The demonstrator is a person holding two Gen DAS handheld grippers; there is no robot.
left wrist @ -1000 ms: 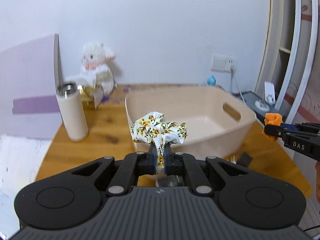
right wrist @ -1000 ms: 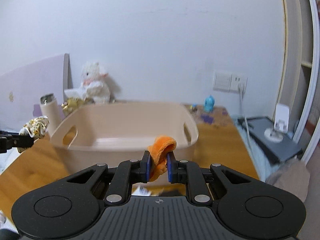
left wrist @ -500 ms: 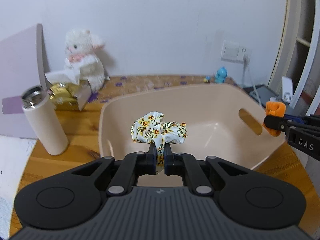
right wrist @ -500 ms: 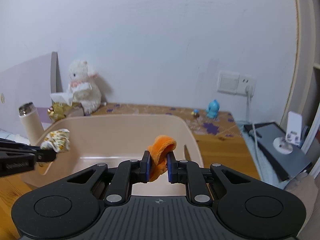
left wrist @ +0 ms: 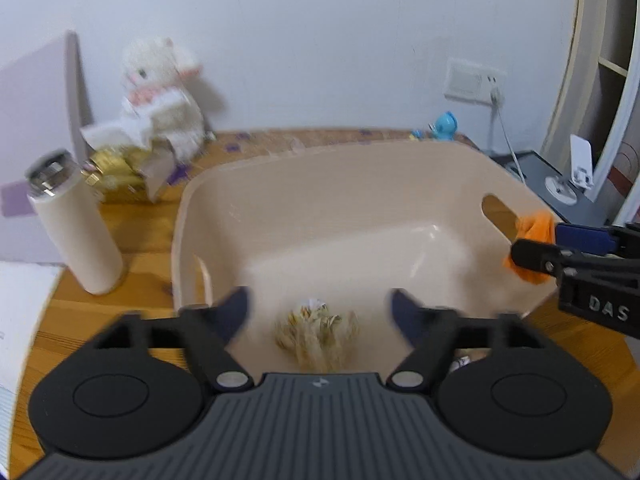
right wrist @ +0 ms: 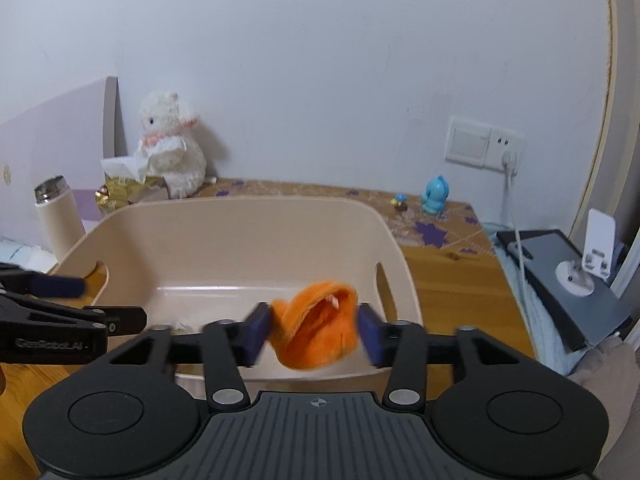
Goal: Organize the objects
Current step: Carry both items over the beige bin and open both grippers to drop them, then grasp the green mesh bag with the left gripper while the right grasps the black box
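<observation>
A beige plastic basin [left wrist: 184,216] with handle slots stands on the wooden table. My left gripper [left wrist: 320,310] is open above its near side. The floral scrunchie [left wrist: 320,334] shows blurred below and between the spread fingers, free of both pads, over the basin floor. In the right wrist view my right gripper [right wrist: 314,330] is open over the near right part of the basin [right wrist: 240,200]. The orange scrunchie [right wrist: 316,332] has puffed out between its pads. The left gripper [right wrist: 108,304] reaches in from the left. The right gripper [left wrist: 536,240] appears at the basin's right rim.
A cream bottle [left wrist: 72,224] stands left of the basin. Behind it are a gold tissue box [left wrist: 116,176] and a white plush [left wrist: 160,92]. A blue figurine [right wrist: 434,196] sits at the back right. A dark device [right wrist: 560,276] and white stand [right wrist: 596,248] lie beyond the table's right edge.
Both grippers opened. The floral scrunchie left the left fingers and dropped toward the basin floor. The orange scrunchie loosened and spread between the right pads.
</observation>
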